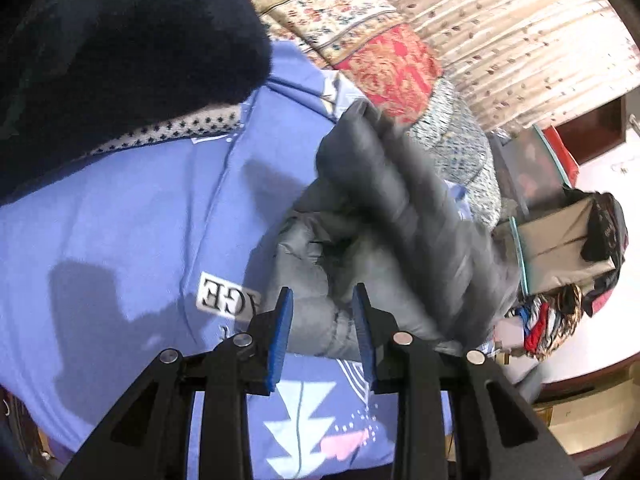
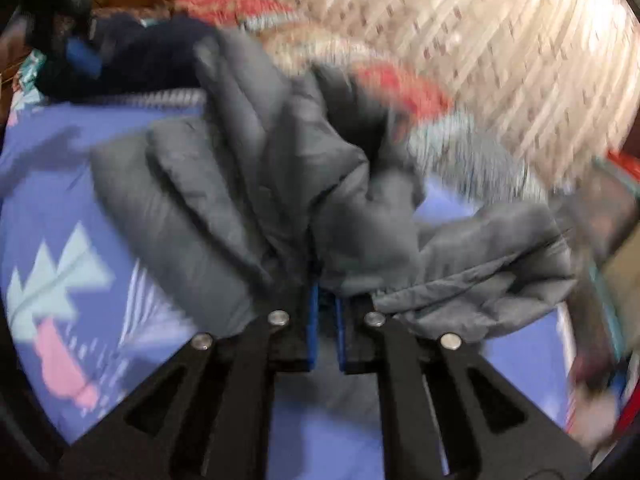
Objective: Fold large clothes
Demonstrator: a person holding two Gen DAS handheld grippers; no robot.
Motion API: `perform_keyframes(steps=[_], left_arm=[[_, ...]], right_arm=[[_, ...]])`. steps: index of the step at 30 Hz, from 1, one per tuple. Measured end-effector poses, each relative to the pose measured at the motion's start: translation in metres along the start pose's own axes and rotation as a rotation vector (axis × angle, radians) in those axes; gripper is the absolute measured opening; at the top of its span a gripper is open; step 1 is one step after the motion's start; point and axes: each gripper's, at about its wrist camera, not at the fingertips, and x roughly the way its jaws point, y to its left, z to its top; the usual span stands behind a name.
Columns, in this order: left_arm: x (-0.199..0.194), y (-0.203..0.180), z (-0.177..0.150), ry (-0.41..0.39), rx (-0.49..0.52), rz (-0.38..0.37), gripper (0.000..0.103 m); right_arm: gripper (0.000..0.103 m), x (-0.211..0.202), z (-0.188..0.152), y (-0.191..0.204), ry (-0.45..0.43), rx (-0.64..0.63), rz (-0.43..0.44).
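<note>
A grey quilted puffer jacket (image 1: 384,220) lies bunched on a blue printed bedsheet (image 1: 120,216). My left gripper (image 1: 322,300) is open, its blue pads either side of a jacket fold, just above the fabric. In the right wrist view, which is blurred by motion, my right gripper (image 2: 326,300) is shut on an edge of the grey jacket (image 2: 280,184), which hangs lifted and crumpled ahead of it over the blue sheet (image 2: 60,200).
A dark navy fleece garment (image 1: 132,40) with a knitted patterned trim lies at the upper left. A floral patchwork quilt (image 1: 360,40) and a striped curtain (image 1: 520,32) are behind. At the right stand boxes and a pile of clothes (image 1: 560,272).
</note>
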Motion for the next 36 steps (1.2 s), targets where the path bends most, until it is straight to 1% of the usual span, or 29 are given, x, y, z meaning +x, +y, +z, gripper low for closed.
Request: perform_keyframes(steps=[2,3,5,7,8,9,10,11,13,14,16,17,18,19,20,21,23,24,25,26,27,28,30,31,32,33,34,36], left_arm=[[-0.005,-0.011,-0.006,0.007,0.041,-0.021,0.054],[-0.005,-0.017,-0.007,0.01,0.054,-0.024,0.054],[0.001,-0.041,-0.006,0.016,0.109,-0.041,0.054],[0.008,-0.065,-0.004,0.01,0.17,-0.066,0.055],[0.018,-0.078,0.0,0.011,0.201,-0.076,0.055],[0.025,-0.085,0.001,0.018,0.219,-0.082,0.057],[0.04,-0.095,0.004,0.034,0.242,-0.081,0.058],[0.058,-0.101,0.008,0.049,0.258,-0.055,0.058],[0.098,-0.103,0.01,0.108,0.267,0.014,0.058],[0.12,-0.098,0.008,0.15,0.26,0.06,0.058],[0.143,-0.086,-0.001,0.205,0.234,0.114,0.058],[0.147,-0.081,-0.008,0.217,0.228,0.107,0.058],[0.148,-0.079,-0.013,0.217,0.23,0.102,0.058],[0.147,-0.077,-0.022,0.207,0.242,0.102,0.058],[0.146,-0.076,-0.026,0.2,0.249,0.103,0.058],[0.146,-0.075,-0.031,0.196,0.251,0.104,0.058],[0.148,-0.07,-0.035,0.199,0.238,0.108,0.058],[0.151,-0.065,-0.036,0.201,0.231,0.108,0.058],[0.154,-0.062,-0.038,0.206,0.231,0.113,0.058],[0.155,-0.06,-0.04,0.207,0.238,0.12,0.058],[0.157,-0.06,-0.041,0.205,0.244,0.127,0.058],[0.159,-0.06,-0.043,0.202,0.257,0.137,0.058],[0.165,-0.058,-0.046,0.193,0.284,0.162,0.058],[0.166,-0.056,-0.048,0.191,0.293,0.161,0.058],[0.168,-0.054,-0.05,0.194,0.301,0.135,0.058],[0.171,-0.054,-0.052,0.206,0.306,0.111,0.058],[0.176,-0.053,-0.053,0.219,0.31,0.104,0.058],[0.183,-0.053,-0.056,0.213,0.335,0.145,0.058]], right_arm=[[0.009,0.008,-0.028,0.012,0.045,0.086,-0.012],[0.011,0.011,-0.034,0.015,0.053,0.117,-0.014],[0.012,0.012,-0.039,0.018,0.055,0.152,-0.023],[0.024,0.013,-0.038,0.015,0.051,0.18,-0.009],[0.046,0.014,-0.038,0.013,0.057,0.192,0.011],[0.061,0.012,-0.037,0.009,0.058,0.204,0.025],[0.063,0.009,-0.038,0.006,0.056,0.212,0.034],[0.063,0.003,-0.04,0.001,0.056,0.218,0.037],[0.063,-0.005,-0.044,-0.007,0.061,0.227,0.053],[0.063,-0.016,-0.048,-0.016,0.065,0.25,0.068],[0.063,-0.039,-0.049,-0.041,0.045,0.339,0.111],[0.063,-0.056,-0.044,-0.062,0.004,0.405,0.117],[0.063,-0.068,-0.037,-0.078,-0.038,0.445,0.117],[0.063,-0.084,-0.027,-0.1,-0.105,0.488,0.1],[0.063,-0.091,-0.019,-0.114,-0.143,0.509,0.075],[0.063,-0.096,-0.003,-0.134,-0.186,0.535,0.027],[0.063,-0.088,0.024,-0.164,-0.227,0.573,-0.011],[0.063,-0.081,0.032,-0.172,-0.234,0.589,-0.023],[0.063,-0.067,0.038,-0.182,-0.238,0.623,-0.009],[0.063,-0.054,0.038,-0.189,-0.229,0.652,0.015],[0.063,-0.033,0.031,-0.194,-0.191,0.699,0.018],[0.063,-0.012,0.017,-0.196,-0.132,0.734,0.001],[0.063,0.03,-0.028,-0.192,0.038,0.801,-0.034],[0.063,0.048,-0.054,-0.188,0.112,0.834,-0.044],[0.064,0.065,-0.091,-0.183,0.131,0.903,0.012],[0.064,0.068,-0.11,-0.18,0.115,0.946,0.036],[0.064,0.069,-0.117,-0.177,0.116,0.951,0.032],[0.064,0.07,-0.109,-0.17,0.139,0.907,-0.007]])
